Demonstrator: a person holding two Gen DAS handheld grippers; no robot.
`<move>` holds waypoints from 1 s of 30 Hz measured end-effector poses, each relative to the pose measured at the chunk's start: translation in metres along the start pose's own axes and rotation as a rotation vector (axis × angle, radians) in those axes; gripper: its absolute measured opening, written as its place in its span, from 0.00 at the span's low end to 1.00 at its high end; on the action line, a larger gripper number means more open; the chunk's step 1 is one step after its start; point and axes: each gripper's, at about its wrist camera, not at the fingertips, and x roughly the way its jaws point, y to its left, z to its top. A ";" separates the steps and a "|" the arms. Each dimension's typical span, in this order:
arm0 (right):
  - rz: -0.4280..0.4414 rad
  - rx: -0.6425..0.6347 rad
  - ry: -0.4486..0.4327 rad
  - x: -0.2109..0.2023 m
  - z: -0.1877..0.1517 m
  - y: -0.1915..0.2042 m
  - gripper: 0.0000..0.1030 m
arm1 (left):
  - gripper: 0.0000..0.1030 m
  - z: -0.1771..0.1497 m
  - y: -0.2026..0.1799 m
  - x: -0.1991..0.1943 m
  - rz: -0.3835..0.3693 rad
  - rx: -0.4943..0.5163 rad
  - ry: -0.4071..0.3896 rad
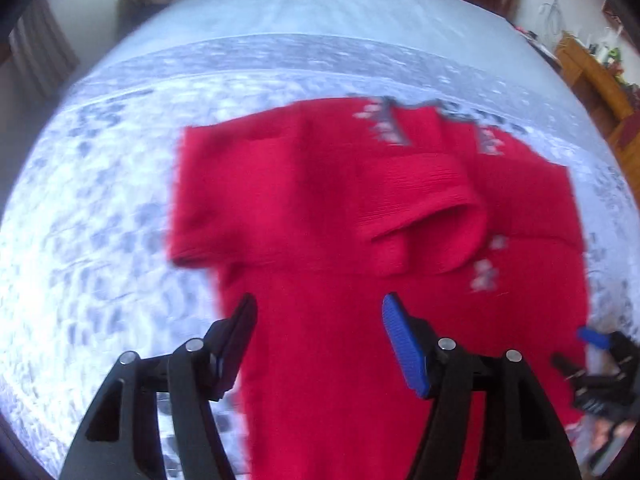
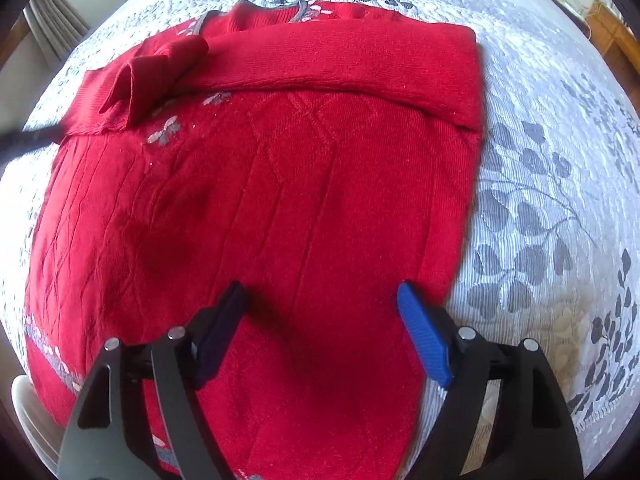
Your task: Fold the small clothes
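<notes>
Where a bed (image 2: 552, 128) filled both wrist views, its white quilted spread, printed with grey leaves and branches, carried the one garment in play: a red knit sweater (image 2: 280, 184) laid flat across it. Beyond the bed's far edge stood a wooden cabinet (image 1: 592, 80) with small clutter on top, and a pale curtain (image 2: 52, 24) hung at the left. Nothing lay on the sweater or blocked either gripper's way to it.

Both sleeves were folded across the chest. One sleeve (image 2: 340, 64) lay as a broad band from the right shoulder, and the other ended in a ribbed cuff (image 1: 432, 216) gaping open over the body. Grey-and-white flower motifs (image 2: 164, 132) showed near the neckline and along the hem. No container appeared in either view.

Seen through heavy motion blur, the left gripper (image 1: 320, 320) pointed steeply down over the lower body of the sweater, its jaws spread apart with only red knit beneath them and nothing pinched. The right gripper (image 2: 322, 304) hung over the sweater's lower right part, jaws likewise wide and empty, its blue pad (image 2: 424, 336) near the garment's side edge. Whether either set of fingertips touched the fabric could not be told.
</notes>
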 end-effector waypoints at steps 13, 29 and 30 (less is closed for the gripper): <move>0.216 -0.182 -0.041 -0.049 0.152 0.134 0.59 | 0.62 0.060 0.076 0.057 -0.023 -0.103 0.049; 0.185 -0.196 0.223 0.064 0.181 0.204 0.68 | 0.72 0.058 0.091 0.083 -0.090 -0.120 0.086; 0.173 -0.207 0.222 0.064 0.181 0.208 0.70 | 0.72 0.058 0.092 0.084 -0.096 -0.125 0.088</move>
